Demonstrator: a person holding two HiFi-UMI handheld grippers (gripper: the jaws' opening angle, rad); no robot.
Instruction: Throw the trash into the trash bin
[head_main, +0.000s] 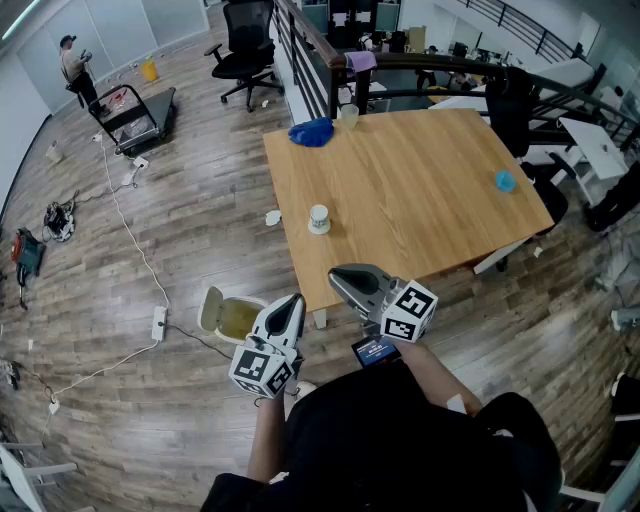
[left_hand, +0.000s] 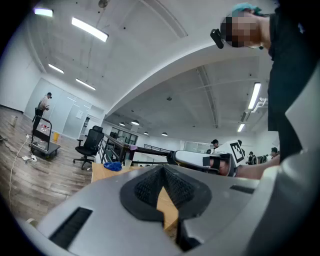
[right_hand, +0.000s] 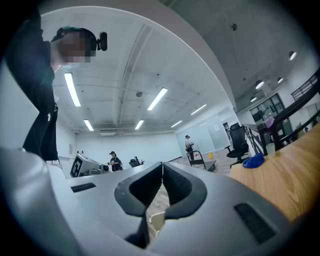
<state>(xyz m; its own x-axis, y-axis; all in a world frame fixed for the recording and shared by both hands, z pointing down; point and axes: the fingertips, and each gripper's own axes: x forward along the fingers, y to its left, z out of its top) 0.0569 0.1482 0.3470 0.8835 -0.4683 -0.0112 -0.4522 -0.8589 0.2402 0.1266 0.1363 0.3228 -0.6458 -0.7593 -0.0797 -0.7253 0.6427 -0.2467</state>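
The left gripper (head_main: 293, 303) and the right gripper (head_main: 337, 277) are both closed on nothing at the near edge of the table (head_main: 420, 200), with the small white cup (head_main: 319, 219) ahead and nearest the right one, and the trash bin (head_main: 228, 316) on the floor beside the left one.

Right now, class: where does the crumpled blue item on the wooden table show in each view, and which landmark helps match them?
Head view: the crumpled blue item lies upper middle, at the table's far left corner.
Left gripper view: left of centre, on the table's far end.
Right gripper view: right of centre, on the table's far end.
Shared landmark: the black office chair, left of it in every view.
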